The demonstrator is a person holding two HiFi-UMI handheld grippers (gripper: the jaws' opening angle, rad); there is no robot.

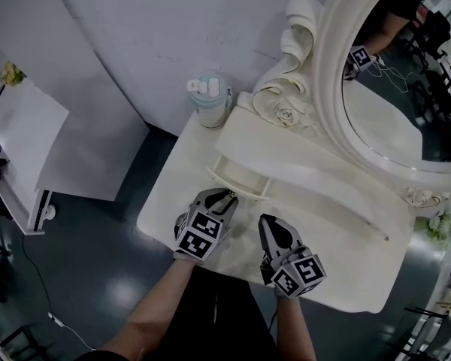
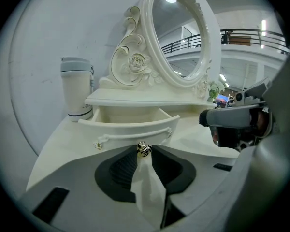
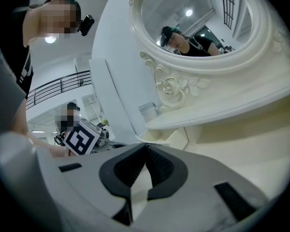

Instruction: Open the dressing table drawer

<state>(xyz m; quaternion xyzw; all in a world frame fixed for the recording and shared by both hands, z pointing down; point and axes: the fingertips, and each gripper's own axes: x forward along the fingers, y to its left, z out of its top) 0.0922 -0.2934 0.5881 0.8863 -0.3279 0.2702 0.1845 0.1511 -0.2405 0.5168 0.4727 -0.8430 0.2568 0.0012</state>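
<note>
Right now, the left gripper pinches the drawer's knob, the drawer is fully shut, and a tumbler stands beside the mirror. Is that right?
Not quite: the drawer stands pulled out, as the left gripper view shows. The left gripper does pinch its knob, and the tumbler stands beside the mirror.

No lettering, brand, number or sign can be read on anything in view.

Studio hall: dressing table (image 1: 180,194) against bare partition panels (image 1: 135,28), balcony railing (image 2: 251,33)
</note>
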